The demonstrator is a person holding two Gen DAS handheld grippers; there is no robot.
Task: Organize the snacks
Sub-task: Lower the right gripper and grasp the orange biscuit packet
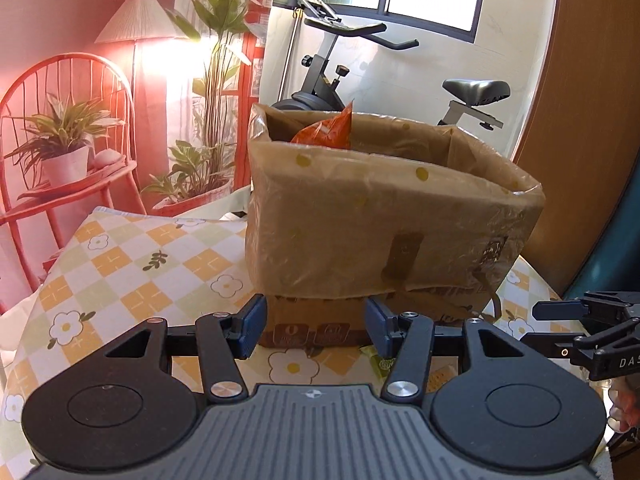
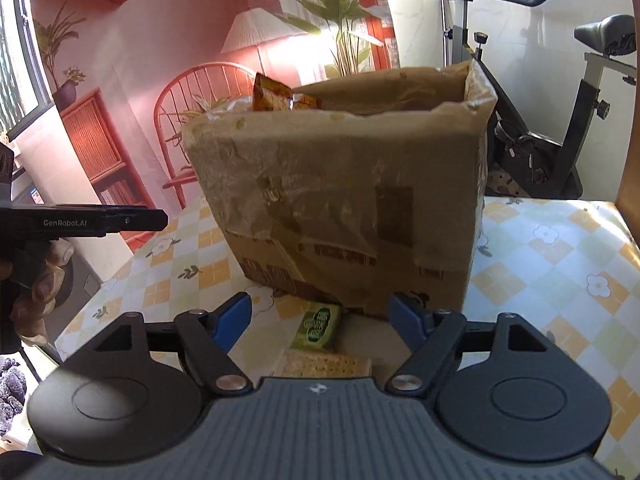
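Note:
A brown cardboard box (image 1: 384,232) lined with clear plastic stands on the flowered tablecloth, and an orange snack bag (image 1: 328,130) pokes out of its top. My left gripper (image 1: 316,326) hovers low in front of the box, open, with nothing between its blue pads. In the right wrist view the same box (image 2: 344,200) fills the middle, with the orange bag (image 2: 280,98) at its rim. My right gripper (image 2: 322,318) is open wide above a small green snack packet (image 2: 318,326) and a pale cracker pack (image 2: 320,364) lying at the box's foot. Neither pad touches them.
The table (image 2: 560,248) has a yellow and green checked cloth with flowers. The right gripper's body (image 1: 592,332) shows at the right edge of the left wrist view, and the left gripper's body (image 2: 84,222) with a hand at the left edge of the right wrist view. An exercise bike (image 1: 400,76) stands behind the table.

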